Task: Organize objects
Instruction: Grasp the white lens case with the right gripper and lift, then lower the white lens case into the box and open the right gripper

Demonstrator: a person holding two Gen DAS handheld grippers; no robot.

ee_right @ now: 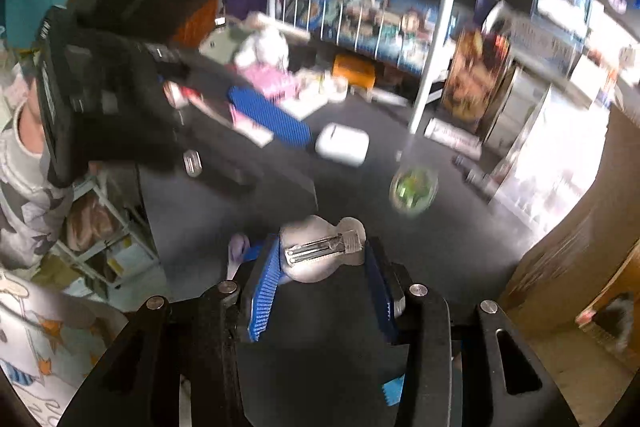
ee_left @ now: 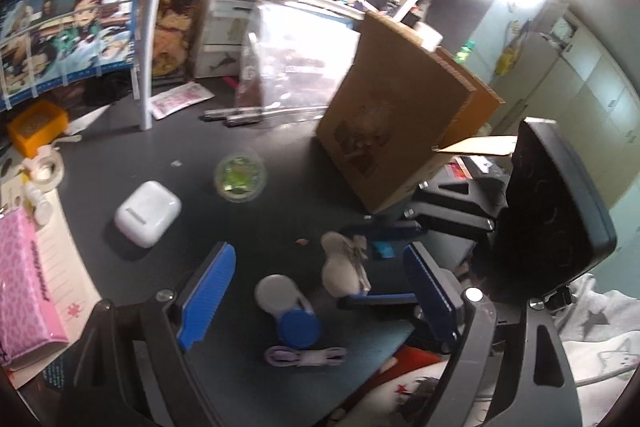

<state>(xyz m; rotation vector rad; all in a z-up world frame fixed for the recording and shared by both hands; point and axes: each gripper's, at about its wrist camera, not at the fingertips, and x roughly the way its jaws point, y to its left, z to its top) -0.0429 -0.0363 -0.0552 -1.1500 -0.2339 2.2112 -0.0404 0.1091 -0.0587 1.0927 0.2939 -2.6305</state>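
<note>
My right gripper [ee_right: 322, 247] is shut on a beige, guitar-shaped hair clip [ee_right: 320, 251] with a metal clasp on top. In the left wrist view the right gripper [ee_left: 372, 263] comes in from the right and holds the hair clip [ee_left: 340, 267] just over the dark desk [ee_left: 200, 147]. My left gripper [ee_left: 316, 259] is open, its blue pads [ee_left: 208, 287] wide apart. Under it on the desk lie a lens case [ee_left: 288, 307] with one white and one blue cap and a purple clip [ee_left: 304, 355]. A white earbud case [ee_left: 147, 213] and a round green tub [ee_left: 240, 177] sit farther out.
A tilted cardboard box [ee_left: 400, 115] stands at the right, with a clear plastic bag [ee_left: 296, 67] behind it. A white pole [ee_left: 146, 67], orange box [ee_left: 38, 127], tape roll [ee_left: 44, 169] and pink pack [ee_left: 24, 287] line the left. A person's patterned sleeve [ee_right: 28, 195] is at the left.
</note>
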